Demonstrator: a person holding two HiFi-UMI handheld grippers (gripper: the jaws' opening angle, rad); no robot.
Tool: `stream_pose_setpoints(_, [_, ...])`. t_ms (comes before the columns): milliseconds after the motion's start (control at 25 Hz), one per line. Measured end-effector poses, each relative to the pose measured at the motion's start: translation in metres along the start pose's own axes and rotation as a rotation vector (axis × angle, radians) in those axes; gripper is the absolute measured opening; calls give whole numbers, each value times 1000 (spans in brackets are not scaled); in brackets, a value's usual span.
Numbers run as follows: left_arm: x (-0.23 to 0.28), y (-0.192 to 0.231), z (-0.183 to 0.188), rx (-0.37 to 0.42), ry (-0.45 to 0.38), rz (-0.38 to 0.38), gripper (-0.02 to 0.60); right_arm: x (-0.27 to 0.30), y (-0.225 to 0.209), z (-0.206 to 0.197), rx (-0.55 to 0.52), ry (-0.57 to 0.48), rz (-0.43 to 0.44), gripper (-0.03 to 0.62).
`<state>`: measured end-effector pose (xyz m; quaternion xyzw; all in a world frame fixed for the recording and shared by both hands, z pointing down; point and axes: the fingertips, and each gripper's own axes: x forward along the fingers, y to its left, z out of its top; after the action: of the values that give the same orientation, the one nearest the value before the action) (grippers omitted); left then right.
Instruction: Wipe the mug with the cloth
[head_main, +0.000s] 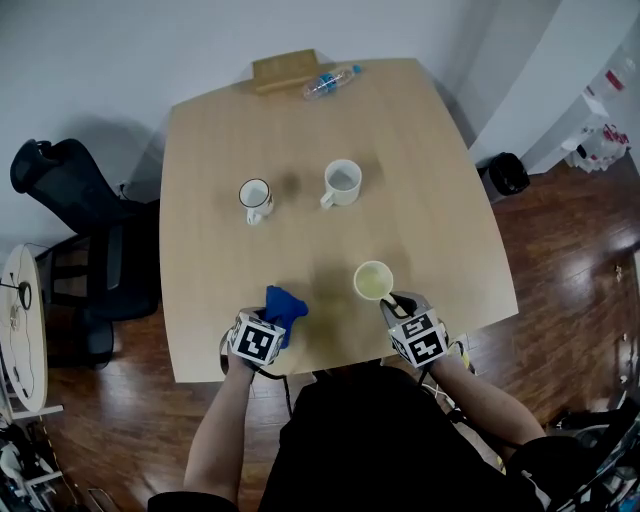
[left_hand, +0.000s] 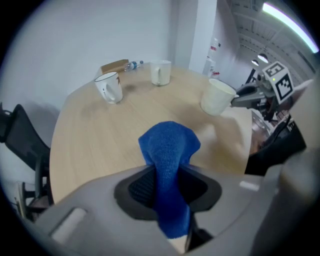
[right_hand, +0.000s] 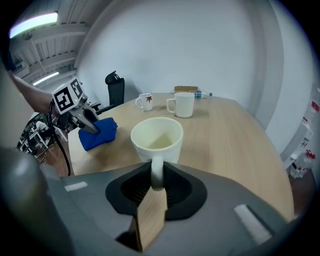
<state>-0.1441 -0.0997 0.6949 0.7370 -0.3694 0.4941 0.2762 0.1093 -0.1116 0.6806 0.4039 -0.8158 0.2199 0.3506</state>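
Your right gripper (head_main: 398, 305) pinches the cream mug (right_hand: 156, 135) by its handle alone, near the table's (head_main: 430, 200) front edge. A thin handle gives the mug room to swivel or slip once you press on it. Your left gripper (head_main: 268, 325) clamps a fold of the blue cloth (left_hand: 169, 145), and a hard rub could drag that fold free. You have three mugs in all, the other two (head_main: 342, 183) (head_main: 255, 197) farther back, one cloth, one bottle (head_main: 330, 82) and one wooden block (head_main: 283, 70).

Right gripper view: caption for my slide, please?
Right gripper holds the mug by its handle; left gripper holds the blue cloth.
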Motion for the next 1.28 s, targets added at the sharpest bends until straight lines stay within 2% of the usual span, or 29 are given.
stream_pose_setpoints(120, [-21, -13, 5, -107, -60, -51, 112, -1, -2, 2, -34, 4, -3, 62])
stream_pose_setpoints(200, [-32, -18, 7, -145, -101, -77, 112, 0, -2, 8, -74, 14, -24, 63])
stream_pose_setpoints(560, [-72, -39, 17, -163, -219, -110, 114, 6, -2, 10, -99, 72, -54, 77])
stream_pose_setpoints(800, [-91, -54, 30, -170, -292, -156, 114, 1, -2, 10, -28, 17, 32, 44])
stream_pose_setpoints(1000, [-109, -58, 45, -183, -373, -209, 115, -29, 8, 33, 204, -111, 216, 43])
stream_pose_setpoints(1120, [-134, -62, 66, -115, -470, -231, 115, -58, 15, 68, 272, -224, 298, 43])
stream_pose_setpoints(1200, [-158, -69, 87, -1, -543, -218, 115, -77, 21, 93, 292, -284, 336, 43])
stream_pose_setpoints(1280, [-180, -80, 113, 146, -627, -165, 115, -92, 28, 117, 327, -330, 373, 43])
